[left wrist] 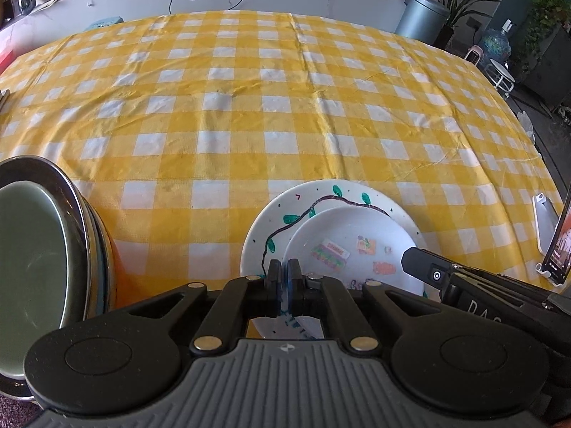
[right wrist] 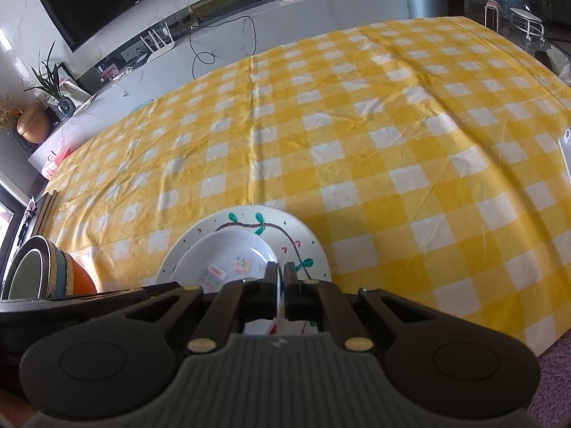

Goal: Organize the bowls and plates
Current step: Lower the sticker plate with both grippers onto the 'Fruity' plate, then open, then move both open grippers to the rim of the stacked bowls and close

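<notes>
A large white plate with a painted vine lies near the table's front edge. A smaller white plate with stickers sits on it. My left gripper is shut on the large plate's near rim. My right gripper is shut on the small plate's rim, and its body shows in the left wrist view. A stack of bowls, green one on top, stands to the left.
The table wears a yellow checked cloth. A phone on a stand is at the right edge. A grey bin and a counter stand beyond the table.
</notes>
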A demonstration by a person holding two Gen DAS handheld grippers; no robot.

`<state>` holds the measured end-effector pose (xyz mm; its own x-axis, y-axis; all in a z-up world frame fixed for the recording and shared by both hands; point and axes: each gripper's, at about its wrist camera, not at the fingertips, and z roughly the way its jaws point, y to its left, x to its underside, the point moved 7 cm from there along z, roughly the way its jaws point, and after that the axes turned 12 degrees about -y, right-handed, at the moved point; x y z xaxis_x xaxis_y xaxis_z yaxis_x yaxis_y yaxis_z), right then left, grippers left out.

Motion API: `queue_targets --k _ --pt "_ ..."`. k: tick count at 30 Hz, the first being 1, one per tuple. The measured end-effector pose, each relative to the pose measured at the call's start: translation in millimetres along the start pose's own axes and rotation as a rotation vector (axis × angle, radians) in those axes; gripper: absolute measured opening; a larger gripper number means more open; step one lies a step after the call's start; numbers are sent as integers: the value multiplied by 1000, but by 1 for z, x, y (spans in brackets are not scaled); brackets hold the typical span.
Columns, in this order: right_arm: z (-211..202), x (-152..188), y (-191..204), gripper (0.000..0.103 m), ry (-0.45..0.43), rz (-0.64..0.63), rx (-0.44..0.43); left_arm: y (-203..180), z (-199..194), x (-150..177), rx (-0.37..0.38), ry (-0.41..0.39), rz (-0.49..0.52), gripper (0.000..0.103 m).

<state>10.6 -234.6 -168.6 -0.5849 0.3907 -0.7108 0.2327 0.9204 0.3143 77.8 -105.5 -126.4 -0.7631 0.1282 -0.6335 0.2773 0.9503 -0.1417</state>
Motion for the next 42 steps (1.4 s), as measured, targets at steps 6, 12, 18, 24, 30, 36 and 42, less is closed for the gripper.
queue_targets --k 6,12,18,24,30,36,42 --pt "3 0 0 2 -3 -20 13 -4 -1 0 -17 -12 53 3" --pt "1 -2 1 5 -22 -29 20 -1 -2 1 -8 -15 42 7" --pt "-7 -7 9 20 -49 -60 22 -2 -15 -4 9 -53 38 22" --pt "-17 -12 14 32 -73 -76 33 -3 -39 -12 5 -100 74 30" --pt "-30 -14 33 43 -87 -102 0 13 -68 -22 -14 -142 66 43" --pt "-41 -11 62 55 -78 -107 -71 42 -95 -30 -25 -195 0 50" --pt "-46 -5 95 66 -43 -87 -163 80 -119 -39 -51 -255 -76 55"
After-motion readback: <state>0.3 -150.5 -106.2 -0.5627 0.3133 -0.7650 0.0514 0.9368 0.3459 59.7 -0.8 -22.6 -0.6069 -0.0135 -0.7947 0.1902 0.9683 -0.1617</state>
